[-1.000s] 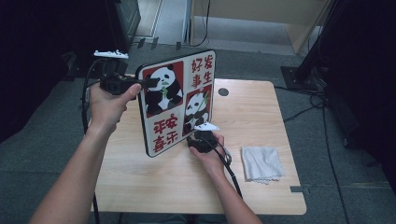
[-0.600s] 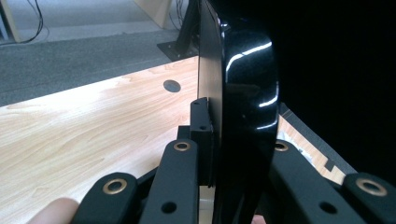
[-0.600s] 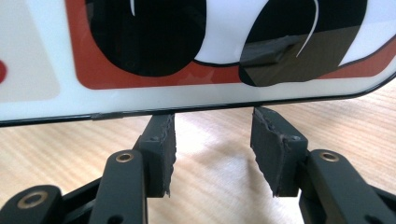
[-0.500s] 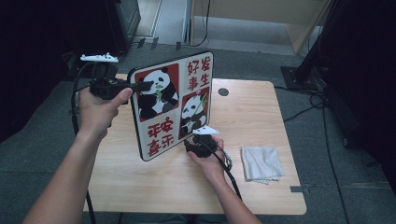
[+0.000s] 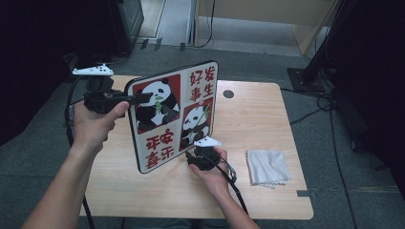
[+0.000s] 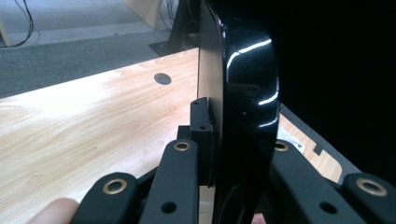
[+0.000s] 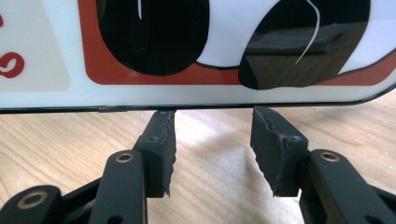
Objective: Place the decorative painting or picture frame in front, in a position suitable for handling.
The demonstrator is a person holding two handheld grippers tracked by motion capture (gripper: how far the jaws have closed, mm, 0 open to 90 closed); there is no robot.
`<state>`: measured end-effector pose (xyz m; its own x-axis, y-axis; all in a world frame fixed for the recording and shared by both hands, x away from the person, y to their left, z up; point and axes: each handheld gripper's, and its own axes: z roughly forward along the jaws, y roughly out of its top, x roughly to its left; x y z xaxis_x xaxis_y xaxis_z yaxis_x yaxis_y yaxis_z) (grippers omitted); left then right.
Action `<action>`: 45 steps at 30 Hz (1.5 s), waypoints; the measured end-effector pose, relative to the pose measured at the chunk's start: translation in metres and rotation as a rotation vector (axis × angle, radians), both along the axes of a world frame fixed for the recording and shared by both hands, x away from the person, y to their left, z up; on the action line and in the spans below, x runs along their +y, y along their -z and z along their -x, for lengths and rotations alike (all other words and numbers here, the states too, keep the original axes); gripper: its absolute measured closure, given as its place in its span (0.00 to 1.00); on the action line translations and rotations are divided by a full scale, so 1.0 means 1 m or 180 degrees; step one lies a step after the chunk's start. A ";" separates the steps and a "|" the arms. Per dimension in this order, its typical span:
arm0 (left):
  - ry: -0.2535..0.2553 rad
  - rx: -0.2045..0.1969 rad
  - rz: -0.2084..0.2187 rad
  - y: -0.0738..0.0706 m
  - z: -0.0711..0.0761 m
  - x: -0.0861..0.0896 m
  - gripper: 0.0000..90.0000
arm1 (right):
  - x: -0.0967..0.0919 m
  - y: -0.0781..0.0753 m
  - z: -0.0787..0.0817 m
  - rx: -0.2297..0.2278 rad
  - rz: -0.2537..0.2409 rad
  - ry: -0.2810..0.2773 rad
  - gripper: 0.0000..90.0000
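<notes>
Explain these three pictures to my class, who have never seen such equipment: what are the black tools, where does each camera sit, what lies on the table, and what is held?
A person holds a two-jaw tool in each hand. The high view looks down on the wooden table. The other two cameras ride on the tools and look along their black jaws. The left hand-held gripper is clamped on the edge of a panda sign, holding it upright; its own view shows the jaws squeezing the sign's glossy black edge. The right hand-held gripper sits at the sign's lower edge; its own view shows its jaws apart just below that edge, with nothing between them. A grey cloth lies on the table to the right.
</notes>
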<state>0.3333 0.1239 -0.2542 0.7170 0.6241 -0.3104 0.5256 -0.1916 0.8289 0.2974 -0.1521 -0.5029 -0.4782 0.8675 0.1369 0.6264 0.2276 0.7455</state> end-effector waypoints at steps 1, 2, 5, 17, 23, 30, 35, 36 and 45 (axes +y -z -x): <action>0.0008 0.0003 -0.0006 0.001 0.000 0.000 0.91 | 0.001 0.001 0.001 0.0007 0.0016 0.0003 0.57; 0.0006 0.0009 0.0009 0.002 0.001 0.001 0.91 | 0.001 0.001 0.002 0.0009 0.0034 -0.0003 0.56; 0.0022 0.0024 0.0042 0.007 0.001 0.003 0.91 | 0.001 0.003 0.005 0.0026 0.0048 0.0013 0.56; 0.0121 0.0009 0.0103 0.017 0.001 0.004 0.91 | -0.003 0.007 0.012 0.0100 0.0065 0.0046 0.56; 0.0167 -0.0027 0.0132 0.023 0.000 0.009 0.91 | -0.006 0.010 0.013 0.0078 0.0066 0.0042 0.54; 0.0274 -0.0095 0.0206 0.035 -0.005 0.020 0.91 | -0.012 0.009 0.010 0.0077 0.0051 -0.0016 0.48; 0.0291 -0.0091 0.0227 0.041 -0.005 0.025 0.91 | -0.018 0.002 0.011 -0.0006 -0.0029 -0.0092 0.47; 0.0300 -0.0094 0.0242 0.044 -0.005 0.027 0.91 | -0.019 0.001 0.011 -0.0024 -0.0018 -0.0098 0.46; 0.0334 -0.0074 0.0300 0.061 -0.009 0.040 0.91 | -0.041 -0.007 0.012 -0.0259 0.0036 -0.0024 0.42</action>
